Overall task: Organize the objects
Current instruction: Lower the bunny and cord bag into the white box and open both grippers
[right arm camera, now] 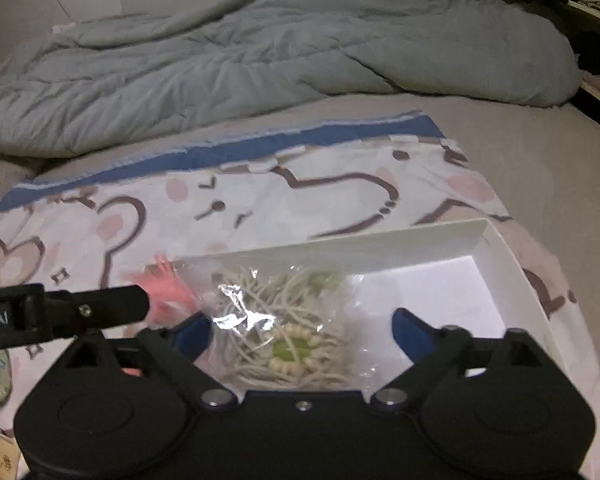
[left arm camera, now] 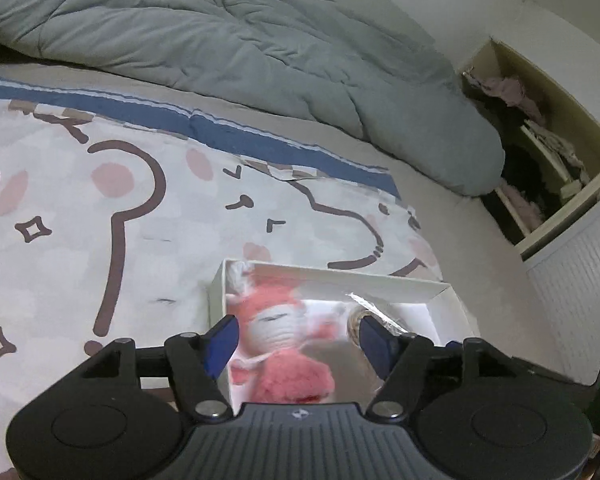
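Observation:
A shallow white box (left arm camera: pixel 340 276) lies on the patterned sheet, and its far rim (right arm camera: pixel 380 240) also shows in the right wrist view. A pink and white knitted doll (left arm camera: pixel 284 332) lies in its left part. My left gripper (left arm camera: pixel 299 338) hangs just over the doll, open, its blue pads either side and apart from it. A clear plastic bag of beige cord with green beads (right arm camera: pixel 288 320) rests in the box beside the doll (right arm camera: pixel 168 292). Above the bag my right gripper (right arm camera: pixel 304 332) stands wide open, its pads clear of the plastic. The left gripper's black body (right arm camera: pixel 92 312) reaches in from the left.
A cartoon-print sheet with a blue border (left arm camera: pixel 100 208) covers the bed. A rumpled grey duvet (left arm camera: pixel 228 48) lies across the far side. An open cupboard with clothes (left arm camera: pixel 540 152) stands at the right. The right part of the box floor (right arm camera: pixel 440 296) is bare.

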Motion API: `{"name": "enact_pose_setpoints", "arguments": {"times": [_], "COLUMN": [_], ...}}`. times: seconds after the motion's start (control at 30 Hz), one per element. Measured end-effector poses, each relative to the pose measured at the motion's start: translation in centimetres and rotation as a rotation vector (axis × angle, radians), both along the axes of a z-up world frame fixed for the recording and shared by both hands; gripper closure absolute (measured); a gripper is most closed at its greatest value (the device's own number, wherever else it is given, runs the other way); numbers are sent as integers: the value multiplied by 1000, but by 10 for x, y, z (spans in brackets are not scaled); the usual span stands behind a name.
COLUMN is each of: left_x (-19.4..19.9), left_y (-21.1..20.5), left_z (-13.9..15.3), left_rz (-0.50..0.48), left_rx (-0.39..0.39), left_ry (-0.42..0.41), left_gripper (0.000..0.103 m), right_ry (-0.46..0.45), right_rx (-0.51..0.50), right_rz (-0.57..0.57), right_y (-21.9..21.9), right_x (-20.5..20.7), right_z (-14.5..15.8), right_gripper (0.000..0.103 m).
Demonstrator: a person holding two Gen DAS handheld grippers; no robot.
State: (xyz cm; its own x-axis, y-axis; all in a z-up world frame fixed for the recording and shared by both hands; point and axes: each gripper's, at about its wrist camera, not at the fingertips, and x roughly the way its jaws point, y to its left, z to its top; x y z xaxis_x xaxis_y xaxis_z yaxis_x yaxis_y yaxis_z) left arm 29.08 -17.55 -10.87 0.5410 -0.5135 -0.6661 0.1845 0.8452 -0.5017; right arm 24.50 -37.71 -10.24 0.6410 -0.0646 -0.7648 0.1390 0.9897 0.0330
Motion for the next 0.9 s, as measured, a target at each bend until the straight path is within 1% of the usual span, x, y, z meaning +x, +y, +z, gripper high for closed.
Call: {"name": "enact_pose_setpoints", "arguments": {"times": [0.1,0.4,0.5,0.6,0.77,0.9], "left_x": [-1,-7,-13,-18,-29,-38], "left_y": [1,6,8,12,20,22], "left_z": [0,6,10,17,31,45], "left_rz": [0,0,-6,0,13,11], "left_rx": [18,77,106,119,126,161], "left_ry": [4,7,-2,-6,-21,-39], "left_gripper": [36,36,36,36,36,36], "right_ry": [-2,1,2,1,-20,-46], "right_rx": [-31,-52,-69,-83,-60,-37], "right_rz": [8,5,13,11,20,21], "right_y": [2,-1,-3,-5,-7,-4], "right_x": [-2,-9,-14,-20,-31,-41], "right_z": [1,6,8,12,25,38], "right_gripper": [7,7,7,7,7,7]}}
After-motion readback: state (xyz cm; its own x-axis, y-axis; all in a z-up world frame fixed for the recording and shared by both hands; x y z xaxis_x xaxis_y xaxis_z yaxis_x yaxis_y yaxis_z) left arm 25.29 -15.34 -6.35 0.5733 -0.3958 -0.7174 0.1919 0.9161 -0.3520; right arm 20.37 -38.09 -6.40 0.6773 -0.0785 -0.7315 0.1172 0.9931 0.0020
